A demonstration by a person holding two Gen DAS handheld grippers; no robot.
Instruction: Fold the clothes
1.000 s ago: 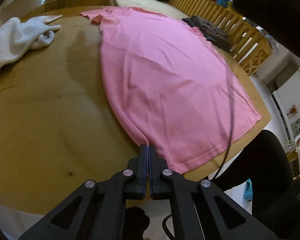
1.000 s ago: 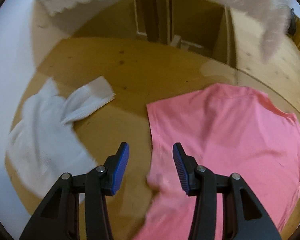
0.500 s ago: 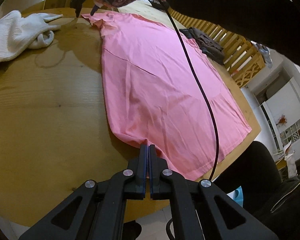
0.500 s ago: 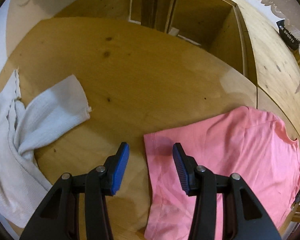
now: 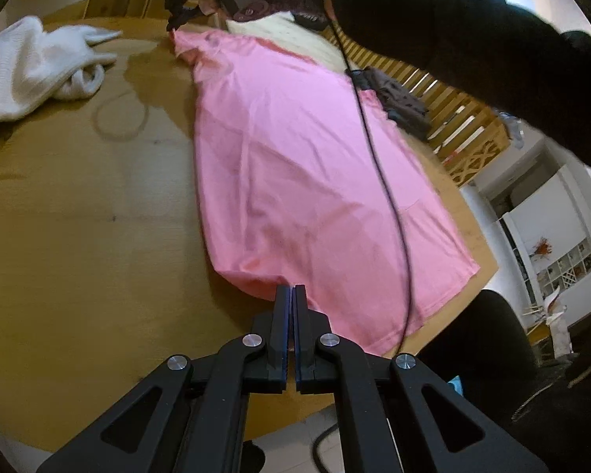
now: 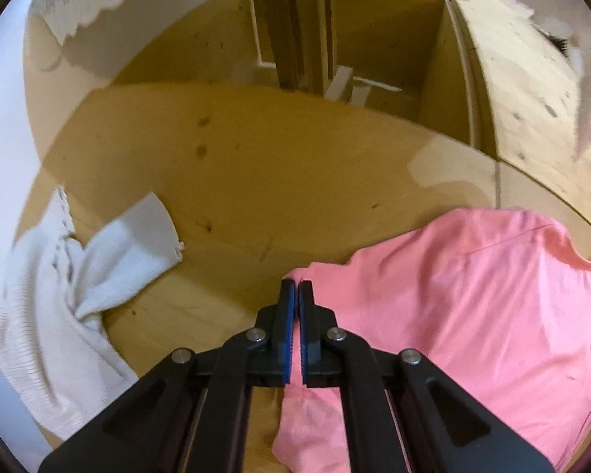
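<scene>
Both tongs, left tongs (image 5: 289, 289) and right tongs (image 6: 297, 285), pinch opposite ends of the outstretched, lightly creased pink shirt (image 5: 307, 165).

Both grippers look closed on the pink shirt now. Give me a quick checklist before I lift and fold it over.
1. Left gripper shut on pink shirt edge: ok.
2. Right gripper shut on shirt corner: ok.
3. Shirt lying fairly flat on table: ok, light wrinkles.
4. Black cable draped across the shirt: not ok, may snag.
5. White sweater apart from the shirt: ok.
6. Both fabric layers caught in each grip: cannot tell.
</scene>
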